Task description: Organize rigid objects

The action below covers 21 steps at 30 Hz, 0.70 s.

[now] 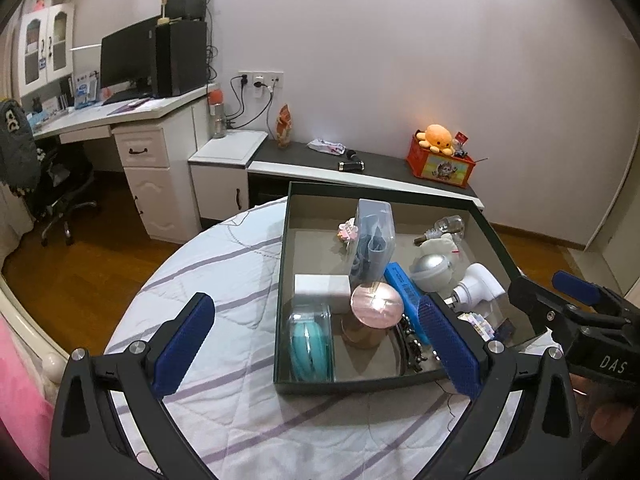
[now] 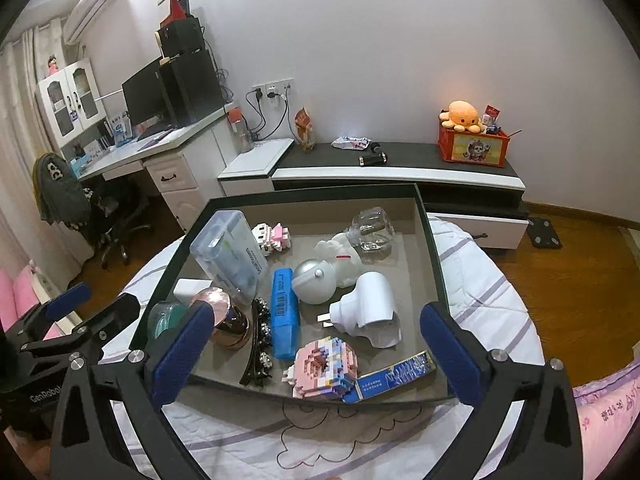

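A dark green box [image 2: 425,216] sits on the bed, also seen in the left wrist view [image 1: 280,300]. It holds several items: a clear plastic case [image 2: 228,256], a blue bar [image 2: 283,312], a silver ball [image 2: 314,286], a white plug adapter [image 2: 368,308], a pink block figure [image 2: 320,368], a rose-gold jar [image 2: 224,316], a teal item in a clear case [image 1: 310,340] and a black hair clip [image 2: 258,344]. My left gripper [image 1: 316,344] is open and empty over the box's near left corner. My right gripper [image 2: 316,352] is open and empty over the box's near edge.
The box rests on a white quilt with purple stripes [image 1: 224,280]. A low dark-topped cabinet [image 2: 400,156] with an orange toy crate [image 2: 472,144] stands behind. A white desk with a monitor [image 1: 128,60] and an office chair [image 1: 60,200] are at the left. Wooden floor surrounds the bed.
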### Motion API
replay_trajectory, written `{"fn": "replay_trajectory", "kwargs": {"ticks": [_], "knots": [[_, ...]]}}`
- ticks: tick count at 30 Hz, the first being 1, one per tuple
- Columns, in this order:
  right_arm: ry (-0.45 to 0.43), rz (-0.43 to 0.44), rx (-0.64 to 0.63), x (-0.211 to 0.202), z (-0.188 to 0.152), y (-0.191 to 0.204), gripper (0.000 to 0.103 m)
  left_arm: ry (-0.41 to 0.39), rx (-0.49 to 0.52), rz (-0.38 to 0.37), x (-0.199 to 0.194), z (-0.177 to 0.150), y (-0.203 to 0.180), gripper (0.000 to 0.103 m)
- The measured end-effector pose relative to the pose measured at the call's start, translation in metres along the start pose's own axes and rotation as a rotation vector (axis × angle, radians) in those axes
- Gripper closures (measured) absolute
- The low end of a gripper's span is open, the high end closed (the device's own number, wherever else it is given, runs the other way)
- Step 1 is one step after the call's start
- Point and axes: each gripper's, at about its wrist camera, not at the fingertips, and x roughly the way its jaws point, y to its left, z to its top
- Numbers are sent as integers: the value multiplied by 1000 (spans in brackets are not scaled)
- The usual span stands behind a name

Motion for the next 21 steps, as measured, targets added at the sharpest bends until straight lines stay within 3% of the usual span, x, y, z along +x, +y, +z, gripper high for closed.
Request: {"fn": "replay_trajectory", "kwargs": {"ticks": [21], "knots": [[-52, 5, -6, -87, -42, 25, 0, -29, 7, 36, -87, -40, -1, 0]]}}
